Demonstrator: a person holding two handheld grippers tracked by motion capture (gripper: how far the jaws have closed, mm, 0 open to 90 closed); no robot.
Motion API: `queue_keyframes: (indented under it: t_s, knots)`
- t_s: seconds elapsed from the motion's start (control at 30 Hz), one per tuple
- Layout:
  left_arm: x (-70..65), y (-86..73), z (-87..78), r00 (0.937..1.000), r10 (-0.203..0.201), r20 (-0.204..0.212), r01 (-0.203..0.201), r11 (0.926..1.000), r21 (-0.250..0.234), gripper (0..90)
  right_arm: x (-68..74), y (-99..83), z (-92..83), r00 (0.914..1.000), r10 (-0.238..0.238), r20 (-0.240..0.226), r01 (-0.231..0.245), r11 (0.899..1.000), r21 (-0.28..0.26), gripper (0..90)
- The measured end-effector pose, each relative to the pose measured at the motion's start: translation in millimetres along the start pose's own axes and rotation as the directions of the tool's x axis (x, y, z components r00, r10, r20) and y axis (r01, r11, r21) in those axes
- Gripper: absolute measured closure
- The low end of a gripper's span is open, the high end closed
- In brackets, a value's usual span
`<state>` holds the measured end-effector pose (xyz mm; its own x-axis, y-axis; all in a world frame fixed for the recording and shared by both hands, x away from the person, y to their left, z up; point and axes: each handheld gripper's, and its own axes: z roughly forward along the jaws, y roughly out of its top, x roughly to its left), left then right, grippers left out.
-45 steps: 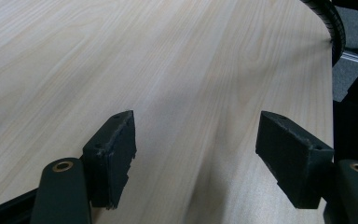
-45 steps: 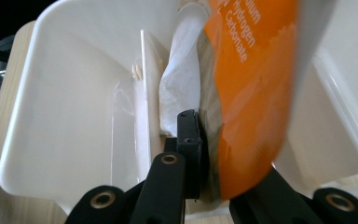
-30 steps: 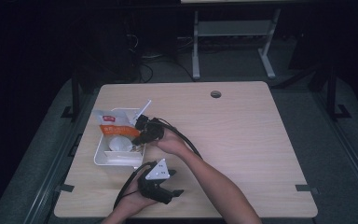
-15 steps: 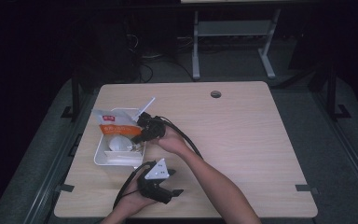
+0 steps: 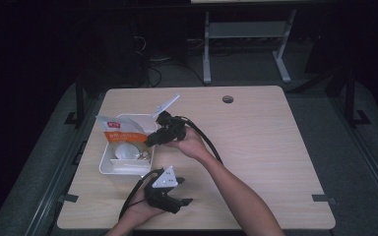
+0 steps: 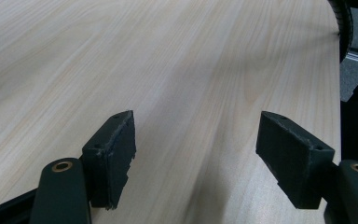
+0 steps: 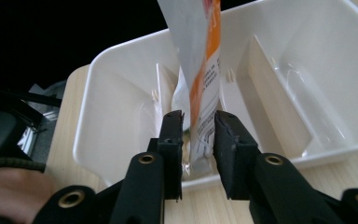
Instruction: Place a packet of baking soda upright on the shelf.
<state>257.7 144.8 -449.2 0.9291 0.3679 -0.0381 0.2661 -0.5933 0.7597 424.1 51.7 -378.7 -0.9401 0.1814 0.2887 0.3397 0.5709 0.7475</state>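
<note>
The orange and white foil packet (image 7: 200, 84), standing between the right gripper's (image 7: 198, 135) jaws, carries rows of small black print, too blurred to read.

wooden table (image 5: 275, 147), metal frame (image 5: 246, 34) behind

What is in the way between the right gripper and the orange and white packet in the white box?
Nothing visible. The right gripper has just been opening, and the packet stands right between its jaws, inside the white box, the pads just off it.
</note>
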Motion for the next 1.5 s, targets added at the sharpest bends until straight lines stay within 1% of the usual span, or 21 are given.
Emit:
queue_keyframes:
  t_s: [0.07,0.3,0.47,0.57,0.73,0.83,0.9,0.97,1.07,1.23,1.37,1.4,1.5]
  knots:
    - [0.5,0.1,-0.4,1.0,0.003,-0.002,-0.003,1.0,0.0,28.0,-0.1,-2.8,-6.3,1.0,0.002,0.007,-0.002,1.0,-0.007,69.4]
    - [1.3,-0.4,-0.3,1.0,-0.004,-0.007,0.004,1.0,-0.002,27.9,0.0,-9.4,-26.6,0.9999,0.009,0.009,-0.009,1.0,-0.03,65.0]
    - [1.5,-0.5,0.2,1.0,-0.005,-0.007,0.005,1.0,-0.001,27.9,-1.3,-15.8,-43.2,0.9995,0.017,0.025,-0.016,0.999,-0.039,62.1]
    - [1.5,-0.4,0.6,1.0,0.0,-0.007,0.0,1.0,0.0,27.9,-1.7,-19.1,-53.2,0.9991,0.012,0.039,-0.01,0.999,-0.046,61.0]
    - [0.7,-0.1,0.5,1.0,0.0,-0.006,0.0,1.0,-0.004,28.0,-4.1,-26.5,-67.5,0.9986,0.025,0.047,-0.023,0.998,-0.058,58.6]
    - [0.9,0.0,0.7,1.0,-0.003,-0.008,0.003,1.0,-0.001,28.0,-5.6,-32.1,-74.4,0.998,0.041,0.048,-0.038,0.997,-0.063,56.8]
    - [1.0,-0.2,0.8,1.0,0.0,-0.008,0.0,1.0,0.003,28.0,-6.1,-37.3,-80.7,0.9973,0.047,0.057,-0.043,0.996,-0.072,55.6]
    - [0.9,-0.2,0.7,1.0,0.0,-0.01,0.0,1.0,0.004,28.0,-6.7,-39.1,-82.1,0.997,0.053,0.056,-0.049,0.996,-0.072,55.0]
    - [0.2,-0.1,1.6,0.9999,0.001,-0.013,-0.001,1.0,0.007,27.7,-8.5,-47.2,-88.8,0.9955,0.066,0.068,-0.061,0.995,-0.079,52.9]
    - [0.0,0.4,1.9,0.9999,0.003,-0.014,-0.003,1.0,0.008,27.4,-10.5,-54.4,-96.0,0.9937,0.082,0.077,-0.076,0.994,-0.08,50.8]
    - [1.0,0.3,1.6,0.9998,-0.006,-0.016,0.006,0.9999,0.011,27.0,-12.9,-62.1,-103.6,0.9916,0.095,0.087,-0.087,0.992,-0.089,49.3]
    - [1.2,0.4,1.6,0.9998,-0.007,-0.016,0.007,0.9999,0.013,27.0,-13.1,-63.9,-105.3,0.9906,0.105,0.088,-0.097,0.991,-0.089,48.4]
    - [1.8,0.5,2.1,0.9998,-0.007,-0.019,0.007,0.9999,0.015,27.0,-13.3,-68.8,-109.8,0.9889,0.109,0.101,-0.1,0.991,-0.094,47.3]
